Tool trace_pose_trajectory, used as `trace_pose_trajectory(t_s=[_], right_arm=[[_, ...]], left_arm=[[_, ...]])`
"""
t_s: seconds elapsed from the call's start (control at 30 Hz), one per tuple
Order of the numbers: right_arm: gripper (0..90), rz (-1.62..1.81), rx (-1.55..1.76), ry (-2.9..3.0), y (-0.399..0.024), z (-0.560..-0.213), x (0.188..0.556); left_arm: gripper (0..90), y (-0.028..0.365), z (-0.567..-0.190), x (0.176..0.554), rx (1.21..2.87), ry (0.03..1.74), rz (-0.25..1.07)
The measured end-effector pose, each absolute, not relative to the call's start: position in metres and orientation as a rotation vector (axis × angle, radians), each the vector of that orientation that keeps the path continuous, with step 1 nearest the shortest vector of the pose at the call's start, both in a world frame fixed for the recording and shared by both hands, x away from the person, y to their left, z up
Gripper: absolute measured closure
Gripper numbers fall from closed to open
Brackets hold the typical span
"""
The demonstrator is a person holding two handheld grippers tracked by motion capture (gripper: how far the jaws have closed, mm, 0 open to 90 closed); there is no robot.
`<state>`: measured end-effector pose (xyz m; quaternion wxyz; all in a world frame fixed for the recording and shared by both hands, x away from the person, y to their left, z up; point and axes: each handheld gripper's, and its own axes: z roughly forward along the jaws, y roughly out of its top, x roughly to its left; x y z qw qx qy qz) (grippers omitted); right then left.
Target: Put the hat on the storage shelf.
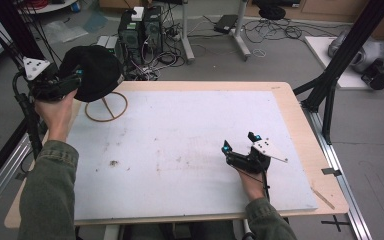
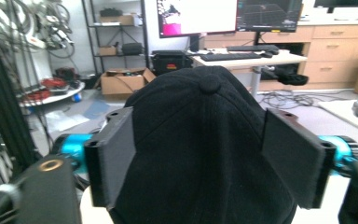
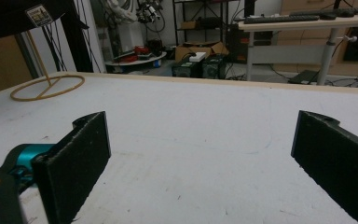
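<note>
A workshop floor strewn with cables and computer towers lies beyond a wooden table (image 1: 307, 125) covered by a pale grey mat (image 1: 180, 150).

In the high view, a black cap (image 1: 92, 72) sits over the top of a wooden stand (image 1: 106, 106) at the far left corner of the table; the stand's ring base rests on the mat's corner. The left gripper (image 1: 75, 79), held up by a hand in an olive sleeve, is at the cap's left side. The right gripper (image 1: 240, 141) rests low on the mat towards the near right, well apart from the cap, with its jaws spread and nothing between them.

In the left gripper view, the cap (image 2: 205, 154) rises between the two black jaws, its top button showing in the middle. The jaws stand wide on either side of the crown; the left one lies against the fabric, the right one is just beside it, and neither squeezes it, so the left gripper (image 2: 205, 163) is released. Desks, monitors and cardboard boxes stand behind.

In the right gripper view, the jaws of the right gripper (image 3: 200, 154) are far apart over bare mat (image 3: 191, 121). The stand (image 3: 46, 86) is at the far left, its thin stem rising to the dark underside of the cap (image 3: 14, 14) at the top edge.
</note>
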<state>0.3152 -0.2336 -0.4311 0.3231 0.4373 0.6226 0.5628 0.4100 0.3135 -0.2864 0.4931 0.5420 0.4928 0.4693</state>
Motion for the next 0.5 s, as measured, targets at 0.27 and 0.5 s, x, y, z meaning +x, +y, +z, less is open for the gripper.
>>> trace_pose_trajectory(t_s=[0.27, 0.5], right_arm=[[3.7, 1.461, 1.166, 1.602, -0.234, -0.429, 0.315], [3.7, 1.44, 1.194, 1.562, -0.237, -0.428, 0.315]], left_arm=[[17.3, 0.305, -0.291, 0.401, 1.316, 1.198, 1.156], [17.4, 0.297, -0.297, 0.387, 1.342, 1.172, 1.152]])
